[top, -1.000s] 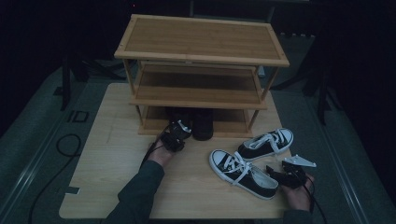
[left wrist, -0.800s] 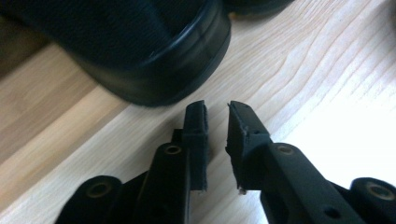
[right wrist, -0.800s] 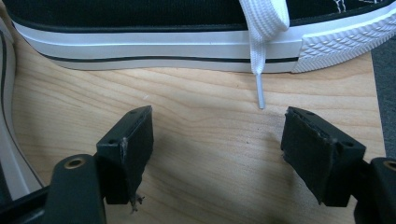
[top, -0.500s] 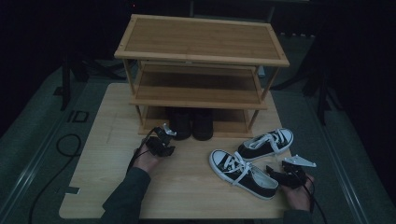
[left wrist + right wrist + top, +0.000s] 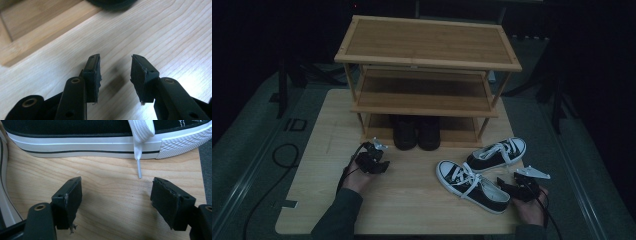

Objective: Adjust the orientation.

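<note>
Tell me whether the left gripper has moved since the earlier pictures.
Yes. The left gripper has drawn back from the black shoes under the rack, toward the table's near edge; its jaws have just been opening, empty.

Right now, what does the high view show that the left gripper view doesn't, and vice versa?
High view alone: the three-tier wooden shoe rack, two black-and-white sneakers on the table, the right gripper behind the nearer one. Left gripper view alone: the left gripper's rubber fingers close up, apart, nothing between them. Shared: the left gripper, the light wood table, the rack's bottom shelf, dark shoes on it.

black boots (image 5: pixel 416 132) upright, side by side, on rack's (image 5: pixel 427 102) lowest shelf
</note>
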`<state>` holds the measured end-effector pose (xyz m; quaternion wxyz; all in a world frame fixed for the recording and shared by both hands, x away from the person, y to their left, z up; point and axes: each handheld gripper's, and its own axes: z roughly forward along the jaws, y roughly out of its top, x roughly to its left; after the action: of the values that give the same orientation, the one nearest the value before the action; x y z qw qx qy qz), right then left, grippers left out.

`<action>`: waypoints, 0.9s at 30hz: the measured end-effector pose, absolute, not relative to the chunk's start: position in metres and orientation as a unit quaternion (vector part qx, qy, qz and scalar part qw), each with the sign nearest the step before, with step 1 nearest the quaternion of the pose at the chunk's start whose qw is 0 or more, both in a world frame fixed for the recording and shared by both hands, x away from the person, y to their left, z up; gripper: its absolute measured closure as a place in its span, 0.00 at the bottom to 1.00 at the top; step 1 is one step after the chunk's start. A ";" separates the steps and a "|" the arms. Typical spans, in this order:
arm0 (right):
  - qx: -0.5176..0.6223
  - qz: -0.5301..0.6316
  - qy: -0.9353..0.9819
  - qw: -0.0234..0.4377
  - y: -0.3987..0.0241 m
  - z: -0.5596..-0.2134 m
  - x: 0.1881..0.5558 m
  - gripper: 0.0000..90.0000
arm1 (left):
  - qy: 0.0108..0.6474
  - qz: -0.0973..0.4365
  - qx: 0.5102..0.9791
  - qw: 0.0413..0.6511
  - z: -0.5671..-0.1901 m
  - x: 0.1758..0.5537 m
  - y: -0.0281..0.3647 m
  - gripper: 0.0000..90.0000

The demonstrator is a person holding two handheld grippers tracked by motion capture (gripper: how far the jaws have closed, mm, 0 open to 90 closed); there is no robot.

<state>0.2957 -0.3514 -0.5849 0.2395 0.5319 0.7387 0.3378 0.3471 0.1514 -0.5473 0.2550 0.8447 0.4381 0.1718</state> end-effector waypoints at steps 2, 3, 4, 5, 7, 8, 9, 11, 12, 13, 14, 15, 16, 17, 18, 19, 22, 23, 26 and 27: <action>0.532 0.338 0.739 0.239 -0.351 -0.585 0.296 0.27 | 0.440 0.172 0.843 0.257 -0.549 0.346 0.155 0.66; 0.532 0.336 0.740 0.238 -0.351 -0.584 0.296 0.27 | 0.444 0.171 0.841 0.259 -0.552 0.345 0.156 0.66; 0.532 0.336 0.740 0.238 -0.351 -0.584 0.296 0.27 | 0.444 0.171 0.841 0.259 -0.552 0.345 0.156 0.66; 0.534 0.333 0.741 0.235 -0.351 -0.584 0.297 0.27 | 0.445 0.171 0.840 0.261 -0.555 0.345 0.156 0.66; 0.534 0.330 0.743 0.233 -0.351 -0.583 0.298 0.27 | 0.444 0.170 0.840 0.261 -0.556 0.345 0.156 0.66; 0.534 0.324 0.748 0.227 -0.351 -0.581 0.300 0.27 | 0.444 0.172 0.839 0.263 -0.558 0.345 0.155 0.65; 0.533 0.321 0.749 0.225 -0.351 -0.580 0.300 0.27 | 0.443 0.173 0.839 0.265 -0.558 0.345 0.154 0.65; 0.533 0.319 0.752 0.221 -0.351 -0.580 0.301 0.30 | 0.444 0.176 0.838 0.265 -0.559 0.344 0.154 0.65; 0.531 0.314 0.757 0.216 -0.352 -0.576 0.301 0.41 | 0.443 0.181 0.836 0.267 -0.559 0.344 0.154 0.66; 0.530 0.311 0.760 0.213 -0.353 -0.575 0.301 0.45 | 0.443 0.181 0.836 0.267 -0.559 0.344 0.154 0.66; 0.528 0.313 0.762 0.207 -0.353 -0.574 0.300 0.48 | 0.444 0.183 0.834 0.271 -0.558 0.344 0.155 0.66; 0.525 0.314 0.765 0.202 -0.353 -0.573 0.300 0.50 | 0.446 0.184 0.831 0.275 -0.558 0.344 0.157 0.66; 0.521 0.313 0.768 0.201 -0.353 -0.572 0.299 0.52 | 0.448 0.185 0.830 0.277 -0.559 0.344 0.157 0.66; 0.521 0.313 0.768 0.201 -0.353 -0.572 0.299 0.52 | 0.448 0.185 0.830 0.277 -0.559 0.344 0.157 0.66; 0.516 0.313 0.771 0.202 -0.352 -0.570 0.298 0.54 | 0.450 0.184 0.830 0.275 -0.559 0.344 0.159 0.66; 0.506 0.320 0.775 0.202 -0.351 -0.565 0.296 0.56 | 0.450 0.183 0.829 0.275 -0.559 0.344 0.160 0.65; 0.498 0.317 0.780 0.205 -0.348 -0.558 0.294 0.60 | 0.453 0.180 0.828 0.276 -0.560 0.343 0.160 0.65; 0.495 0.317 0.781 0.210 -0.345 -0.553 0.292 0.63 | 0.454 0.179 0.828 0.276 -0.560 0.343 0.160 0.65; 0.486 0.334 0.782 0.204 -0.342 -0.543 0.290 0.67 | 0.454 0.180 0.828 0.275 -0.560 0.342 0.160 0.65; 0.481 0.338 0.783 0.204 -0.340 -0.539 0.289 0.67 | 0.456 0.179 0.827 0.277 -0.560 0.342 0.161 0.64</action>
<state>0.2888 -0.3401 -0.5394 0.2036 0.4805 0.7833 0.3378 0.3415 0.1611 -0.5601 0.2767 0.8267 0.4562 0.1788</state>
